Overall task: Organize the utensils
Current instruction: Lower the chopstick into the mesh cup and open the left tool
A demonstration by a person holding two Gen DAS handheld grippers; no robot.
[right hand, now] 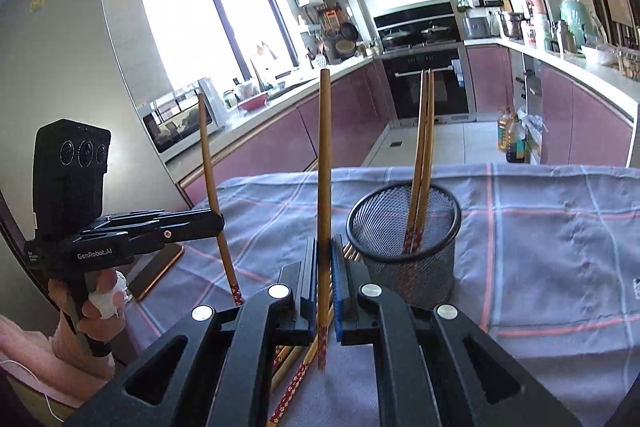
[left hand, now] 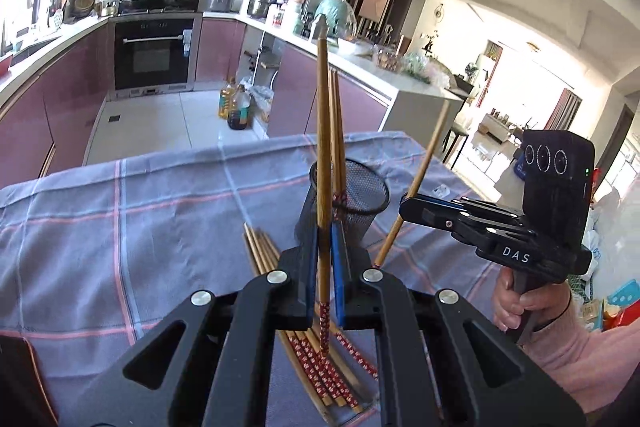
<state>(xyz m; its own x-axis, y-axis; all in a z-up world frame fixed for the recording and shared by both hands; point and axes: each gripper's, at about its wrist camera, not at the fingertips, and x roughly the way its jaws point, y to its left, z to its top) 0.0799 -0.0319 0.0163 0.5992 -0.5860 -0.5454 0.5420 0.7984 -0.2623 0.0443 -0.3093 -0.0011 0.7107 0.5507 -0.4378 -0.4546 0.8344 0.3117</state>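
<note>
My left gripper (left hand: pixel 324 239) is shut on one wooden chopstick (left hand: pixel 322 131), held nearly upright with its red patterned end hanging below the pads. Just beyond it stands a black mesh cup (left hand: pixel 368 223) with two chopsticks (left hand: pixel 338 123) in it. My right gripper (right hand: pixel 324 247) is shut on another upright chopstick (right hand: pixel 325 155), with the mesh cup (right hand: pixel 416 275) to its right. Each gripper shows in the other's view: the right gripper (left hand: pixel 404 205) with its slanted chopstick (left hand: pixel 425 169), the left gripper (right hand: pixel 220 223) with its chopstick (right hand: pixel 210 167). Several loose chopsticks (left hand: pixel 316 355) lie on the cloth below.
A blue-grey checked cloth (left hand: pixel 140 219) covers the table. A dark flat device (right hand: pixel 156 271) lies near the table's left edge. A hand in a pink sleeve (left hand: pixel 520 303) holds the right gripper's handle. Kitchen counters, an oven and oil bottles (left hand: pixel 236 107) on the floor lie beyond the table.
</note>
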